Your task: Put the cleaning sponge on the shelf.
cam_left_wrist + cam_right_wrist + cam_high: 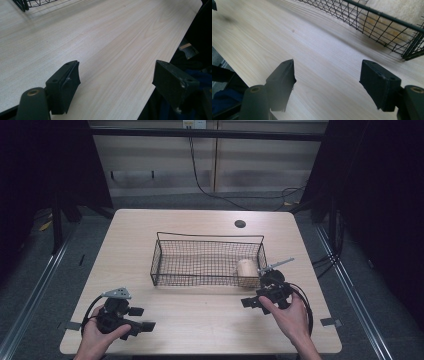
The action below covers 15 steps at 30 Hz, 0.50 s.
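A black wire basket (159, 251) stands in the middle of the light wooden table (200, 310). A pale tan, cylinder-like object (245, 269) lies in its right end, seen through the mesh as a pale tan object (387, 23) in the right gripper view. My left gripper (146, 325) rests near the table's front left, held by a hand, jaws wide apart over bare wood (117, 72). My right gripper (248, 302) sits just in front of the basket's right corner, also open and empty (328, 80).
The basket corner (22, 4) shows at the top left of the left gripper view. A round cable hole (240, 224) lies in the table's far side. Cables run on the floor behind. The table's front edge is close to both grippers.
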Available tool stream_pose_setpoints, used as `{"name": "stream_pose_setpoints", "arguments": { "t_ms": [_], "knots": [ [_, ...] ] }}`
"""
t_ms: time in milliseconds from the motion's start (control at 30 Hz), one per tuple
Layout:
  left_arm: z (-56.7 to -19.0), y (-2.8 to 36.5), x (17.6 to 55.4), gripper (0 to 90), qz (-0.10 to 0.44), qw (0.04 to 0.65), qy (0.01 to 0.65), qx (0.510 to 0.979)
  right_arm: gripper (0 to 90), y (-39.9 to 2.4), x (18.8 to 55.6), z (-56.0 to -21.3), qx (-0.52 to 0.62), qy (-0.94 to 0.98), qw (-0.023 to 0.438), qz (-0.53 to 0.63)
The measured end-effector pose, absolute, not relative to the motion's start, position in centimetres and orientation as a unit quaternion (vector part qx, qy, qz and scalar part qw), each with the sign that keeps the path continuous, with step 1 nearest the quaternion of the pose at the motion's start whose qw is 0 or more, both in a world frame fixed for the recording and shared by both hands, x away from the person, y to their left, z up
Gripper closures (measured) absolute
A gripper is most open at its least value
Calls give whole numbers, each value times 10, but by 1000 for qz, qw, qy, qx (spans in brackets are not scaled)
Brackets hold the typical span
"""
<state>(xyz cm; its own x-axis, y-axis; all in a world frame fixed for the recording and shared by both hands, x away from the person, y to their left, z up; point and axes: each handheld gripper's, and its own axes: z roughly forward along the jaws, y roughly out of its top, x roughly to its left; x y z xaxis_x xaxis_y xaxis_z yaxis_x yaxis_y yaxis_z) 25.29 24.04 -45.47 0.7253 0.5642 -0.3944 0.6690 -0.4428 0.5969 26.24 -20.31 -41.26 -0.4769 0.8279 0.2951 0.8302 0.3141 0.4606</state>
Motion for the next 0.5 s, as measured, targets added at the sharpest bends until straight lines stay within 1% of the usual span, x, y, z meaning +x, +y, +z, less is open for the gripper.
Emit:
{"name": "stream_pose_setpoints", "arguments": {
  "t_ms": [267, 300, 400, 500],
  "knots": [
    [-455, 242, 252, 211, -70, 378, 365, 848, 294, -208, 246, -429, -504, -810, -23, -300],
    [-455, 241, 252, 211, -68, 378, 365, 848, 312, -210, 243, -436, -510, -805, -26, -302],
    [-455, 240, 252, 210, -66, 379, 362, 849, 313, -212, 241, -442, -511, -806, -26, -297],
    [-454, 240, 252, 210, -70, 378, 357, 851, 306, -214, 240, -447, -508, -808, -50, -294]
  ]
}}
